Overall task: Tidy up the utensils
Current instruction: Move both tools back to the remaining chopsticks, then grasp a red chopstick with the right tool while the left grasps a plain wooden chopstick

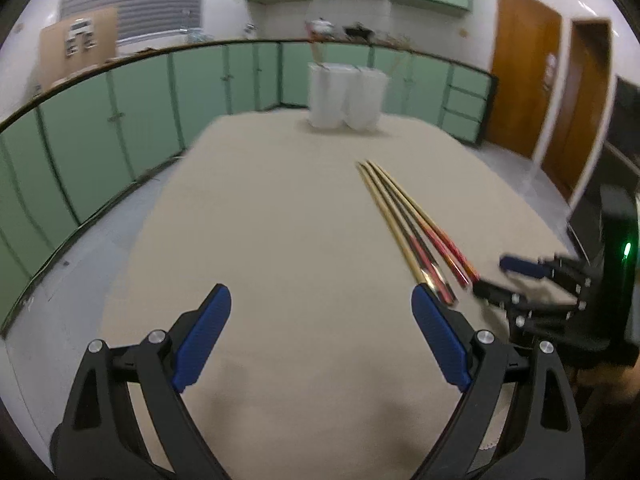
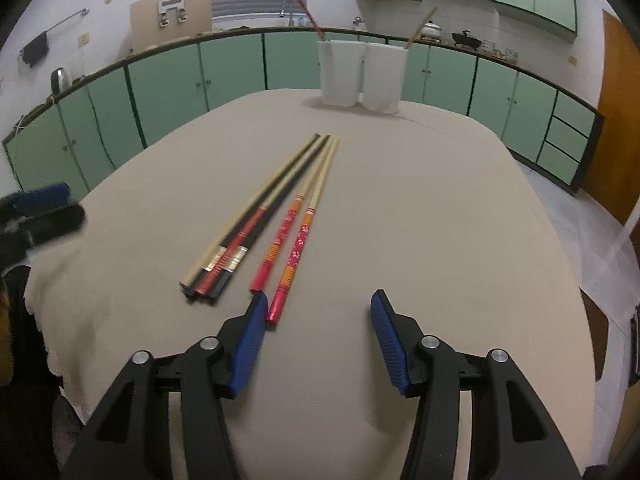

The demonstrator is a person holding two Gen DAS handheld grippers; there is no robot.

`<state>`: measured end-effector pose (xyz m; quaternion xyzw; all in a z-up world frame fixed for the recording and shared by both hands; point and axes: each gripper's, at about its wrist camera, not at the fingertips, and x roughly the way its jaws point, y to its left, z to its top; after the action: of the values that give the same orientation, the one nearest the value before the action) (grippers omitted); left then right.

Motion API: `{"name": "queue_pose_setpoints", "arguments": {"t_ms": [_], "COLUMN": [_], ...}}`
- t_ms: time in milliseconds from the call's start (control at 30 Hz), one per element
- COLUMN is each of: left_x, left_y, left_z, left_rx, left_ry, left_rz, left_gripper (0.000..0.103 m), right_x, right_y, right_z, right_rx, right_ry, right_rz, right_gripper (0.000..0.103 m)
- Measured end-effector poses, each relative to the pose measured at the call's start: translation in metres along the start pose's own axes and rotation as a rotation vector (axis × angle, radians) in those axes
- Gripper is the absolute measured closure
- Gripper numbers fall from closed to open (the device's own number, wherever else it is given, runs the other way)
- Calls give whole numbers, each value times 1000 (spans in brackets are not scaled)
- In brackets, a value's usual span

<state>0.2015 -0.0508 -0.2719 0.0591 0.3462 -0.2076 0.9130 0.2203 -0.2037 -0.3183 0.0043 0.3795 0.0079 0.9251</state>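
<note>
The left gripper (image 1: 322, 308) stands wide open over bare tablecloth (image 1: 280, 220), nothing between its jaws. The right gripper (image 2: 319, 314) is parted and empty too, low in the frame. The chopsticks (image 2: 264, 216) lie at centre, just left of it; two white holders (image 2: 360, 74) stand at the top.

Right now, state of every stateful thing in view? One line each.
left gripper: open, nothing between its fingers
right gripper: open, empty, just short of the chopstick ends
red floral chopsticks: lying flat on the table, not held
dark-banded chopsticks: lying flat, bunched side by side
left white holder: upright, one red stick inside
right white holder: upright, one pale stick inside
green cabinet doors: shut
</note>
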Motion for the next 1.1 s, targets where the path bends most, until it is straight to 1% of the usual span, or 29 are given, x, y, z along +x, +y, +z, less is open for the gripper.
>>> {"name": "queue_pose_setpoints", "arguments": {"t_ms": [133,233,333,500,600,700,767,800,833,867,900,933,967,1000,1033,1067,1100], "left_x": [20,36,50,59,62,63,60,59,57,56,55,55,54,55,54,55,55], "left_y": [-24,-33,-38,-38,-33,-34,-33,-34,-35,-36,-36,-35,-33,-31,-29,-27,-26], "left_z": [-8,-11,-14,-12,-9,-6,-7,-7,-8,-7,-7,-6,-7,-7,-7,-7,-7], "left_rx": [75,95,125,108,71,58,50,50,53,55,53,45,33,24,11,1,-9], "left_ry": [37,71,104,107,107,106,99,92,82,78,72,69,65,62,58,57,56], "left_rz": [-24,-33,-8,-20,-6,1,-2,-6,-12,-15,-23,-30,-34,-37,-39,-39,-40], "left_gripper": [14,14,14,13,13,14,20,29,40,46,56,63,67,74,86,92,96], "right_x": [-5,-6,-7,-5,-3,-2,-1,0,2,3,5,6,7,7,7,7,6], "right_y": [-10,-18,-23,-24,-24,-22,-18,-17,-15,-14,-12,-11,-10,-9,-8,-8,-8], "right_z": [-4,-5,-5,-4,-4,-2,-1,0,1,2,3,5,6,6,6,6,6], "right_rx": [18,37,46,41,40,41,30,27,24,22,21,20,20,20,21,25,30], "right_ry": [-2,-1,3,2,-2,-3,-5,-7,-7,-9,-11,-12,-15,-19,-22,-26,-31], "right_rz": [-8,-12,-8,-10,-12,-7,-1,3,6,5,3,3,-1,-5,-9,-12,-19], "right_gripper": [49,48,47,44,44,44,44,44,44,46,49,55,62,65,73,81,84]}}
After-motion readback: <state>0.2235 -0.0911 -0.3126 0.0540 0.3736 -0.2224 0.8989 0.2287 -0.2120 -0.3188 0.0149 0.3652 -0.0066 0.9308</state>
